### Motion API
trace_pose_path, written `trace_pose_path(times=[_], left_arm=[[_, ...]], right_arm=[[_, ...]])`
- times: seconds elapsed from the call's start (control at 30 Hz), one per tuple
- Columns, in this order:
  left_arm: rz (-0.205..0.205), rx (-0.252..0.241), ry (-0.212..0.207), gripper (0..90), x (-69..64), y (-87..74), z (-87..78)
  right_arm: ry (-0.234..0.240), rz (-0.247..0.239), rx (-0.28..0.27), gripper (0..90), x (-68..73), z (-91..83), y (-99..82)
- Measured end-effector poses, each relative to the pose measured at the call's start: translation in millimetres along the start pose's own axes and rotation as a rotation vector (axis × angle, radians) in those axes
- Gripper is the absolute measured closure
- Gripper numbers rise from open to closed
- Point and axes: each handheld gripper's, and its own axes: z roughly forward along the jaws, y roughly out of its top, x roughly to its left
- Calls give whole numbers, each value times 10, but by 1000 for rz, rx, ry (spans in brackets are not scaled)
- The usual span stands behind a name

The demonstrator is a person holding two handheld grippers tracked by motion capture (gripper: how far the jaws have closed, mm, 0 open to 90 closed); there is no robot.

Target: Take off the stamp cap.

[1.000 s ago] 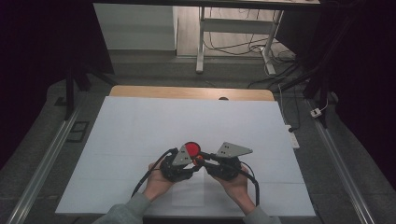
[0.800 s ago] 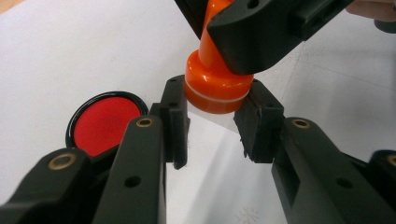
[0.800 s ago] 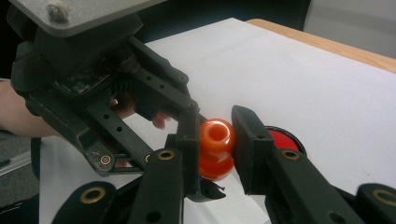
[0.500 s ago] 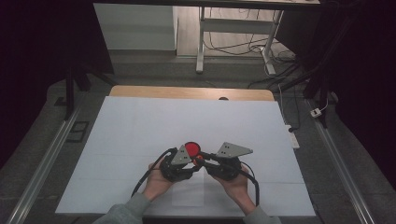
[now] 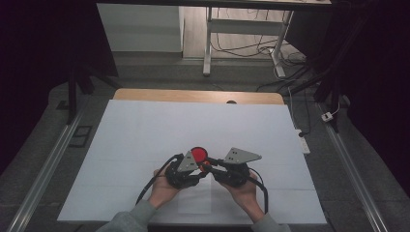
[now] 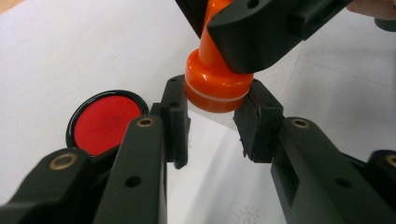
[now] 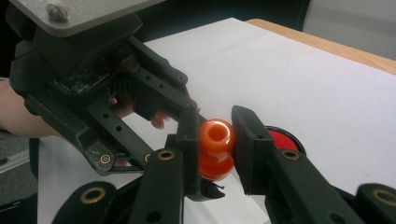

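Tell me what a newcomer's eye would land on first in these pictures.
First the bright orange stamp, gripped from both ends near the front middle of the white sheet: the left hand-held gripper clamps its wide base, and the right hand-held gripper clamps its knob handle. Next comes the round red ink pad in its black rim, lying open on the sheet just beyond the two hands.

— What surrounds the surface (image 5: 145,130)?
— Grey floor (image 5: 53,145), dark at both sides. Beyond the wooden edge (image 5: 193,95) stand a white desk frame (image 5: 209,38), tangled cables (image 5: 246,43) and a pale panel (image 5: 140,26).
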Motion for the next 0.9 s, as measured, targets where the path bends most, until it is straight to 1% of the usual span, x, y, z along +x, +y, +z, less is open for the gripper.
trace_pose_path(times=[0.1,0.37,0.5,0.57,0.6,0.63,0.67,0.7,0.73,0.77,0.8,0.83,0.9], left_arm=[[1,7,2,657,0,-2,1],[-12,10,-5,658,4,-13,10],[-6,14,-2,658,2,-17,14],[-1,18,0,659,0,-17,12],[3,22,1,659,-1,-18,14],[24,70,21,658,-13,-24,44],[43,95,31,658,-20,-51,73],[20,87,16,658,-16,-95,103],[-13,55,-12,659,-2,-113,95],[4,50,0,658,-12,-89,77],[16,42,11,658,-19,-62,54],[10,29,8,658,-17,-48,34],[12,29,14,657,-9,-49,14]], right_arm=[[-5,-2,-1,737,12,4,-2],[-17,-10,-4,739,30,12,-13],[-15,-7,-2,739,27,17,-21],[-14,4,-8,739,26,19,-24],[-11,5,-2,739,22,18,-24],[-9,8,-3,739,19,17,-25],[-37,15,-38,740,19,-14,-16],[-41,26,-56,740,-5,-51,8],[-47,35,-75,740,-38,-108,41],[-57,16,-68,740,-54,-160,63],[-64,9,-70,740,-59,-185,61],[-59,15,-70,740,-68,-192,53],[-54,20,-65,739,-79,-174,37]])
